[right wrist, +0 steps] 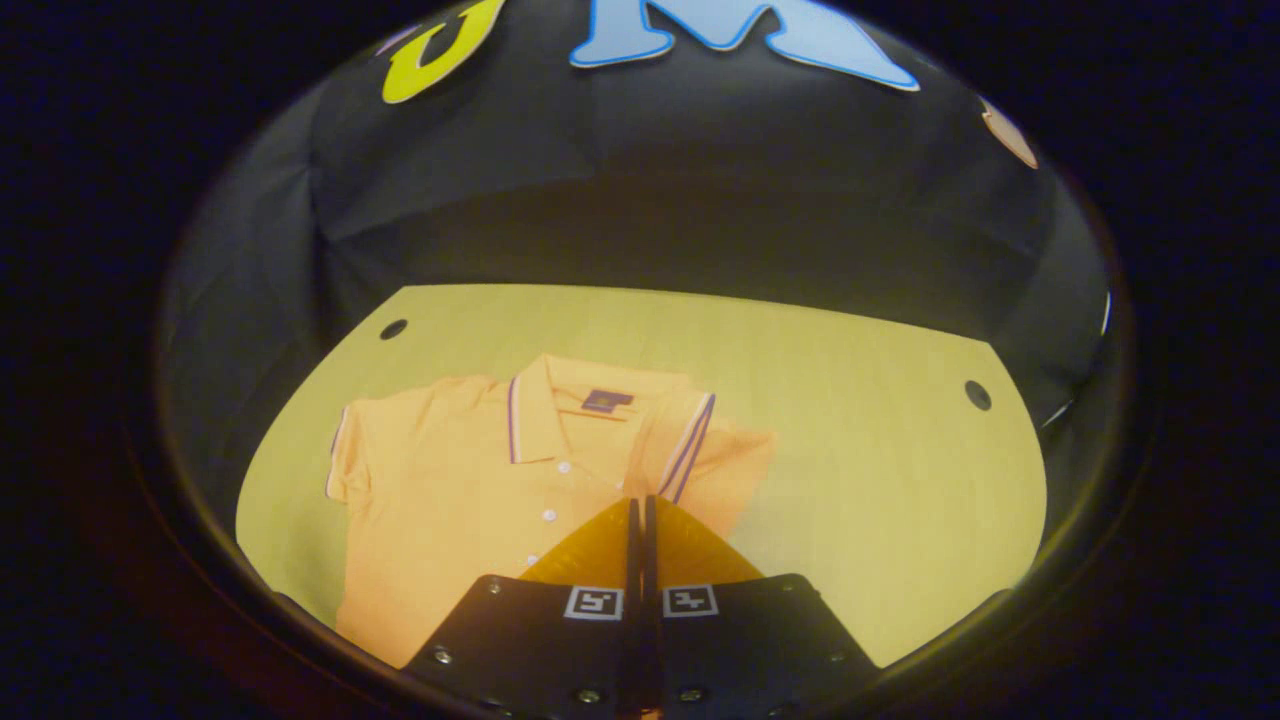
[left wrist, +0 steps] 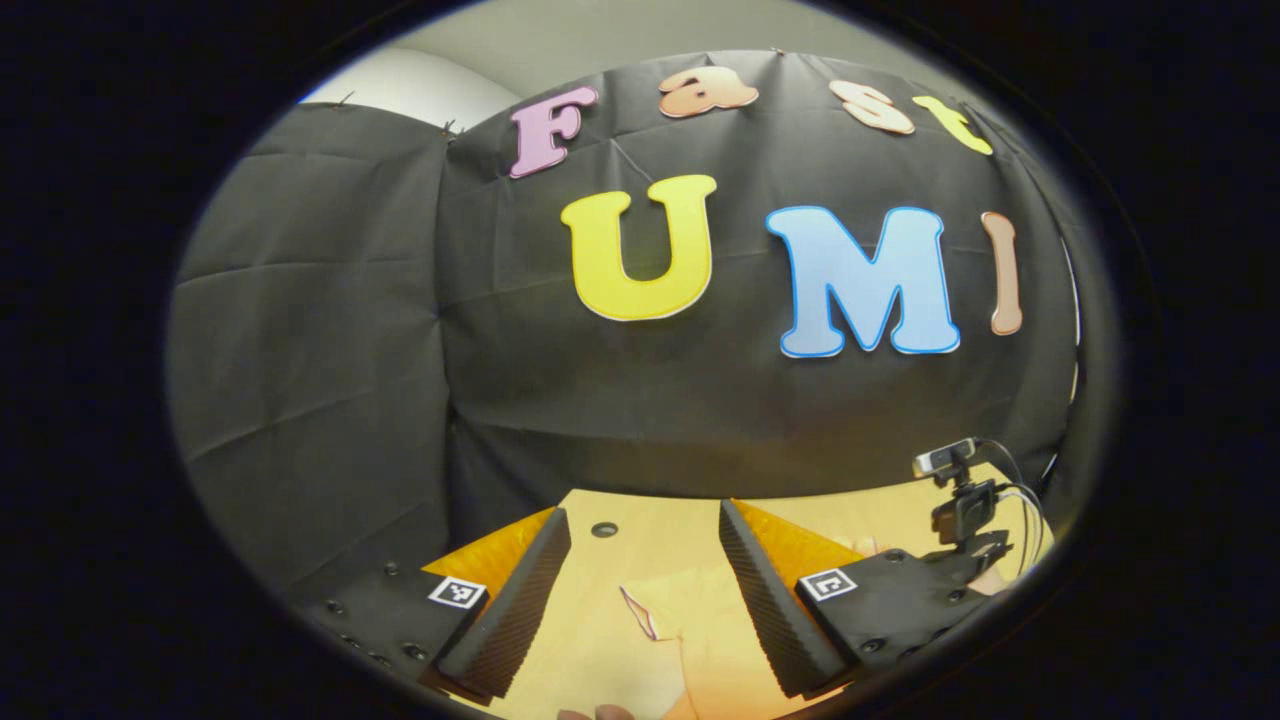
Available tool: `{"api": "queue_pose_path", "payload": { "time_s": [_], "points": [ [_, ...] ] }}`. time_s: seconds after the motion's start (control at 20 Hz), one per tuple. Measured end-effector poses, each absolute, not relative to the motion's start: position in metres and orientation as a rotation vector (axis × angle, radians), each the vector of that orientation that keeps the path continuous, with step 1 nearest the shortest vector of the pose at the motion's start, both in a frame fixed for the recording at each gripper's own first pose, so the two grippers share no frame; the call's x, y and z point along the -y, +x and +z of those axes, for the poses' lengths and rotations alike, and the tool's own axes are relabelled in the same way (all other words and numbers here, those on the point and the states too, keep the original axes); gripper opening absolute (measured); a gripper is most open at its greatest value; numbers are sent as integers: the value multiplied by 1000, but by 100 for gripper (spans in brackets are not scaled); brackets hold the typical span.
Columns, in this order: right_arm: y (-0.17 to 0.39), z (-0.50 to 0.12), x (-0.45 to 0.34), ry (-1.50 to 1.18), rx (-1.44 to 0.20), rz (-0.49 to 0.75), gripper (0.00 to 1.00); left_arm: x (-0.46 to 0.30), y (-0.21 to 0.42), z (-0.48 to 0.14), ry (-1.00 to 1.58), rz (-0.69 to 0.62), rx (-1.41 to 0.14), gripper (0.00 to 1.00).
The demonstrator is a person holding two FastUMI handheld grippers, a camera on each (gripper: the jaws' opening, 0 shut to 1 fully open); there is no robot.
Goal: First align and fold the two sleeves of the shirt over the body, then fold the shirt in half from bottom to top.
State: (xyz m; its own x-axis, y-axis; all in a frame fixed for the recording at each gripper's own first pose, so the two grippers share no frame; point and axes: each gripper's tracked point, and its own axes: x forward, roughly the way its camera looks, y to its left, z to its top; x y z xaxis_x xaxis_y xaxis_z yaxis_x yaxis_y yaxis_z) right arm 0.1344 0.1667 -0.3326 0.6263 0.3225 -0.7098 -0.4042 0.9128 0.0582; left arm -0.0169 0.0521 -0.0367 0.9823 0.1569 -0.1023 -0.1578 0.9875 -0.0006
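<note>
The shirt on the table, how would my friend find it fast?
Look at the pale wooden table in front of the black cloth wall. The shirt lies flat on its left part, in the right gripper view. It is an orange polo with a striped collar and small white buttons.

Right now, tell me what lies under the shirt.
The shirt lies flat on the light wooden table, which shows all around it. One sleeve is already folded onto the body. Anything beneath the fabric is covered.
</note>
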Motion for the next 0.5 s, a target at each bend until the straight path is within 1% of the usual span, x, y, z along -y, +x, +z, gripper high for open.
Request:
{"api": "queue_pose_path", "payload": {
  "time_s": [0.1, 0.15, 0.3, 0.35, 0.4, 0.45, 0.5],
  "points": [
    [125, -345, -181, -130, -825, 450, 0, -58, -17, -36, -5, 168, -106, 100],
    [122, -352, -185, -140, -843, 460, 0, -61, -19, -39, -4, 172, -108, 98],
    [115, -363, -185, -168, -890, 454, 2, -66, -21, -41, -2, 179, -115, 98],
    [112, -364, -191, -143, -902, 482, 12, -66, -21, -41, -4, 180, -118, 98],
    [110, -362, -191, -135, -897, 479, 26, -67, -19, -44, -9, 177, -122, 98],
    [112, -357, -189, -135, -888, 472, 29, -70, -18, -50, -13, 175, -125, 98],
    [113, -356, -187, -135, -878, 464, 38, -72, -16, -54, -15, 171, -128, 98]
  ]
}}
